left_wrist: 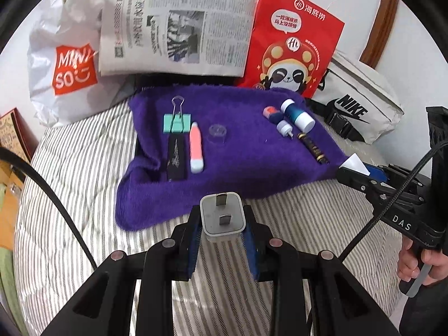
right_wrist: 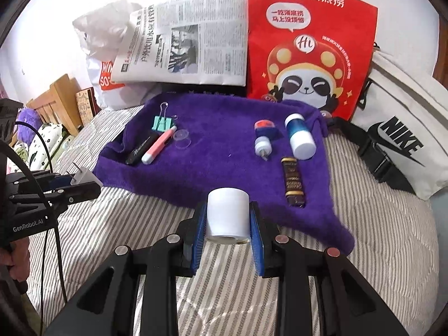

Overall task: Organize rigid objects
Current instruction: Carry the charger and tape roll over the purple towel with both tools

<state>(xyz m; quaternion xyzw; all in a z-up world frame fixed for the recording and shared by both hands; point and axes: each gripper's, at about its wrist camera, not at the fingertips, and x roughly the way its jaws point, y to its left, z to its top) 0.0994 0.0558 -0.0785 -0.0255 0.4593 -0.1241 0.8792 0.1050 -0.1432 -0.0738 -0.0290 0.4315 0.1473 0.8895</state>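
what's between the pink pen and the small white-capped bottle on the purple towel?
Only a clear plastic disc, beside the pink pen; bare purple towel up to the small bottle. Right wrist view.

Striped bedding [left_wrist: 84, 154], white wall [right_wrist: 56, 8], wooden headboard [right_wrist: 56, 98].

Counted on 1 purple towel [right_wrist: 224, 140]: 1 binder clip [right_wrist: 161, 123], 2 pens [right_wrist: 158, 147], 1 clear cap [right_wrist: 182, 138], 3 small bottles [right_wrist: 299, 135], 1 dark tube [right_wrist: 292, 180]; behind, 3 bags [right_wrist: 308, 42], 1 newspaper [right_wrist: 190, 39].
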